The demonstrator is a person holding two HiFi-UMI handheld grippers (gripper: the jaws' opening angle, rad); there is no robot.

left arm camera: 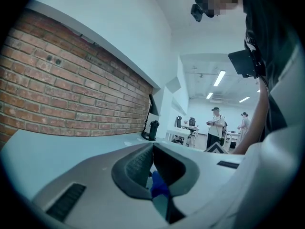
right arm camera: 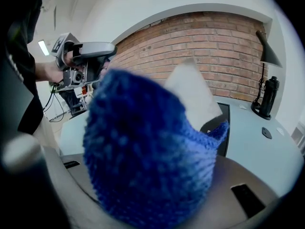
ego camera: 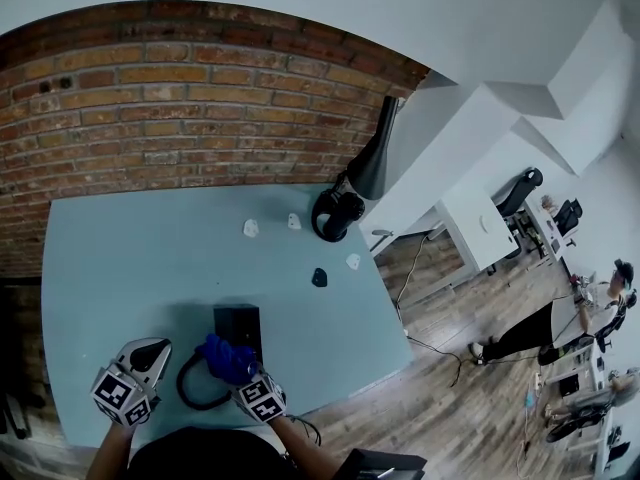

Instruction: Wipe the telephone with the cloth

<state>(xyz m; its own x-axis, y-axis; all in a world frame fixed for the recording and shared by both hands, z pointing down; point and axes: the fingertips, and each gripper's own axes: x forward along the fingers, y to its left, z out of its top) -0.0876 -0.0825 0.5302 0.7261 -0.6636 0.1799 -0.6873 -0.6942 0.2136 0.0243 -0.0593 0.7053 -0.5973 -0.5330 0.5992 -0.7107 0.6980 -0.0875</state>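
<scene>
The black telephone (ego camera: 237, 324) lies flat on the light blue table (ego camera: 130, 258) near its front edge, and its coiled cord (ego camera: 192, 390) loops to the left. My right gripper (ego camera: 236, 365) is shut on a bunched blue cloth (ego camera: 226, 356), which rests over the telephone's near end. In the right gripper view the cloth (right arm camera: 147, 151) fills the middle and hides the jaws, with the telephone (right arm camera: 224, 124) behind it. My left gripper (ego camera: 150, 353) hovers left of the cord, jaws together and holding nothing. Blue cloth (left arm camera: 159, 189) shows through the gap below its tips (left arm camera: 152, 147).
A black desk lamp (ego camera: 362, 173) stands at the table's far right corner. Small white bits (ego camera: 250, 228) (ego camera: 353, 261) and a dark lump (ego camera: 319, 278) lie mid-table. A brick wall (ego camera: 180, 98) backs the table. People (ego camera: 545, 328) stand across the room at right.
</scene>
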